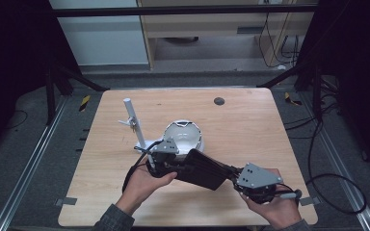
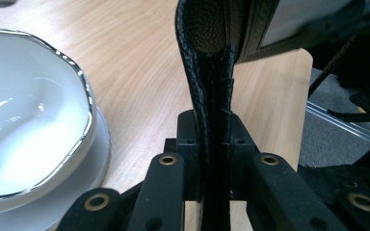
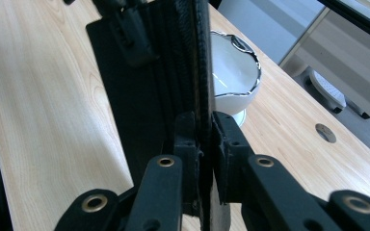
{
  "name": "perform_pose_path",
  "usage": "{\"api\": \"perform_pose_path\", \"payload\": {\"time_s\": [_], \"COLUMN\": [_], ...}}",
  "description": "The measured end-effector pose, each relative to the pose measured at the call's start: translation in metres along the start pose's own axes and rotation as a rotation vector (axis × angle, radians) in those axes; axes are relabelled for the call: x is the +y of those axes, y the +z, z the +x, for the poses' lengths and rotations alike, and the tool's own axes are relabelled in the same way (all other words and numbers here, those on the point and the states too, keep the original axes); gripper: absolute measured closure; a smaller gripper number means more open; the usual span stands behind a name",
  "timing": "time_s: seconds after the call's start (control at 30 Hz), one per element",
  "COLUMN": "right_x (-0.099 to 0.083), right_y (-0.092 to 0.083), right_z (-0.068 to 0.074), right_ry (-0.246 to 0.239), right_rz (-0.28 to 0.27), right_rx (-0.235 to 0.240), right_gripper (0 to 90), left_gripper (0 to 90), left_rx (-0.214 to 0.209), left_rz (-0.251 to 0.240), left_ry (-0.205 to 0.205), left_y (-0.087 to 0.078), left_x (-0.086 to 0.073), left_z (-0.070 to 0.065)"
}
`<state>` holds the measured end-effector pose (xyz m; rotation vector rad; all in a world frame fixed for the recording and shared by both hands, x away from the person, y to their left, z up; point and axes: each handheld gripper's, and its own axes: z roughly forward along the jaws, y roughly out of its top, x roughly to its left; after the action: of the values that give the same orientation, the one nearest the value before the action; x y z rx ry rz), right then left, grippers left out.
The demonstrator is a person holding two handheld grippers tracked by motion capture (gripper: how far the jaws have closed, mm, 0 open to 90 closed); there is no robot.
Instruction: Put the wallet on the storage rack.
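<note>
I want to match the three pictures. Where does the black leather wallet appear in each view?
High view: black leather wallet low centre, between the two grippers.
Left gripper view: top centre, its edge running down into the jaws.
Right gripper view: centre, upright between the jaws.
Shared landmark: white bowl.

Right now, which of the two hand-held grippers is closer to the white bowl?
The left hand-held gripper, clamped on the black wallet right beside the white bowl. The right hand-held gripper pinches the wallet's other end, nearer the table's front edge.
</note>
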<state>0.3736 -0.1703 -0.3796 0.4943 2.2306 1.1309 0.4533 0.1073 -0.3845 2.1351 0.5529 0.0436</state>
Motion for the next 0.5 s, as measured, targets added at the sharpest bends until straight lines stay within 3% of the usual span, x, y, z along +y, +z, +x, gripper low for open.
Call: {"api": "perform_pose_path", "payload": {"time_s": [0.2,0.23,0.27,0.3,0.4,0.5], "right_x": [-0.001,-0.003,-0.003,-0.006,-0.011,-0.017], "right_y": [0.005,0.008,0.008,0.012,0.015,0.016], "right_z": [0.005,0.007,0.007,0.011,0.017,0.021], "right_ry": [0.000,0.008,0.008,0.026,0.036,0.047], "right_rz": [0.000,0.011,0.011,0.035,0.050,0.046], "right_rx": [0.011,0.028,0.028,0.052,0.070,0.056], "right_gripper": [73.3,64.6,64.6,53.8,43.6,35.5], "left_gripper": [80.9,81.0,81.0,81.0,81.0,81.0], "left_rx": [0.013,0.019,0.019,0.024,0.028,0.045], "left_rz": [-0.014,-0.025,-0.025,-0.035,-0.047,-0.050], "left_ry": [0.009,0.010,0.010,0.011,0.013,0.025], "left_y": [-0.009,-0.014,-0.014,-0.019,-0.025,-0.036], "left_x": [0.007,0.011,0.011,0.015,0.019,0.025], "left_z": [-0.002,-0.002,-0.002,-0.003,-0.004,-0.006]}}
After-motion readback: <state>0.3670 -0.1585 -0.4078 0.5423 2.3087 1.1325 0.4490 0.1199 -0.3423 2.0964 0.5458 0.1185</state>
